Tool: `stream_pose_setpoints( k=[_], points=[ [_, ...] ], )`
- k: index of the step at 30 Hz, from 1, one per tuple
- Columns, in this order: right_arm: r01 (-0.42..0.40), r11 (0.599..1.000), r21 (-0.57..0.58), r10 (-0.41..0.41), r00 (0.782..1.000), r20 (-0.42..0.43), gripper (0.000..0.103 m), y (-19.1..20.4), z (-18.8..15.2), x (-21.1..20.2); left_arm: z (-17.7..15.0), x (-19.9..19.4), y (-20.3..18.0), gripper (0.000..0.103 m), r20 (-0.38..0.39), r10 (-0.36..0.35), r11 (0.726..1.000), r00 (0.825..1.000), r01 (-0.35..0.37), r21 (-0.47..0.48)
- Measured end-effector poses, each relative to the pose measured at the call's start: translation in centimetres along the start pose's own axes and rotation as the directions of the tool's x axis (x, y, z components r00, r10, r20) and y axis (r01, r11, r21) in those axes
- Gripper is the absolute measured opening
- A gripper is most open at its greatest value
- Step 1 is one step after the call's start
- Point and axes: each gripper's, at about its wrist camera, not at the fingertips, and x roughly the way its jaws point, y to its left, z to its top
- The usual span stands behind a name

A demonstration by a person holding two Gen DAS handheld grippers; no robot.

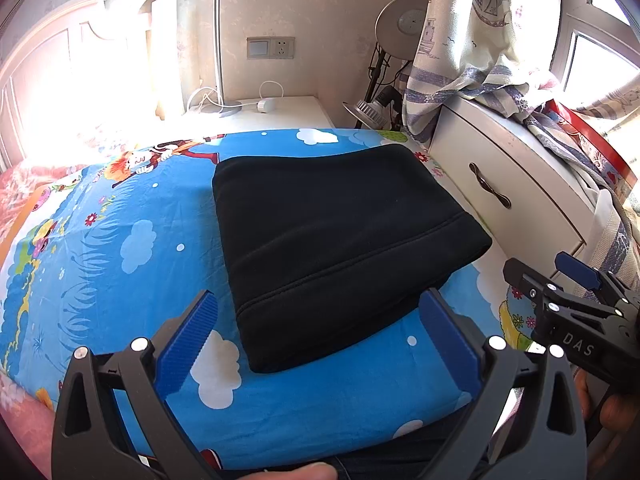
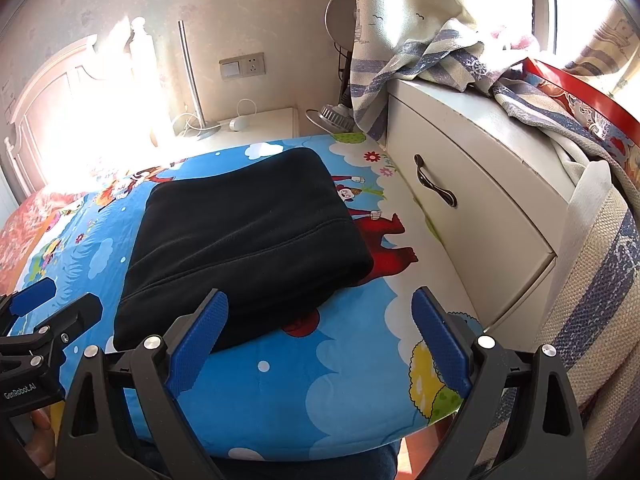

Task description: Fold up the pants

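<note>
The black pants [image 1: 332, 240] lie folded into a thick rectangle on the blue cartoon bedsheet [image 1: 120, 240], with a stitched hem band along the near edge. My left gripper [image 1: 320, 308] hovers open just in front of that near edge, its blue pads on either side and nothing held. In the right wrist view the pants [image 2: 248, 240] sit left of centre. My right gripper [image 2: 320, 300] is open over the sheet [image 2: 340, 380] at the fold's near right corner and holds nothing. Each gripper also shows in the other's view: the right gripper [image 1: 536, 266] at the right, the left gripper [image 2: 60, 300] at the left.
A white cabinet [image 1: 500, 184] with a dark drawer handle [image 2: 436, 188] stands tight against the bed's right side, draped with a striped curtain [image 2: 420, 52]. A white nightstand [image 1: 272, 114] with cables sits behind the bed. The headboard [image 1: 60, 80] is at far left. The sheet left of the pants is bare.
</note>
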Motion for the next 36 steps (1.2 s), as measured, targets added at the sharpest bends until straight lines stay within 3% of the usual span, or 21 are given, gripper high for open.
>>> stream_pose_setpoints(
  k=[36],
  points=[
    [-0.003, 1.000, -0.005, 0.003, 1.000, -0.005, 0.089, 0.09, -0.33, 0.25, 0.02, 0.01, -0.13, 0.101, -0.003, -0.002, 1.000, 1.000, 0.002, 0.000]
  ],
)
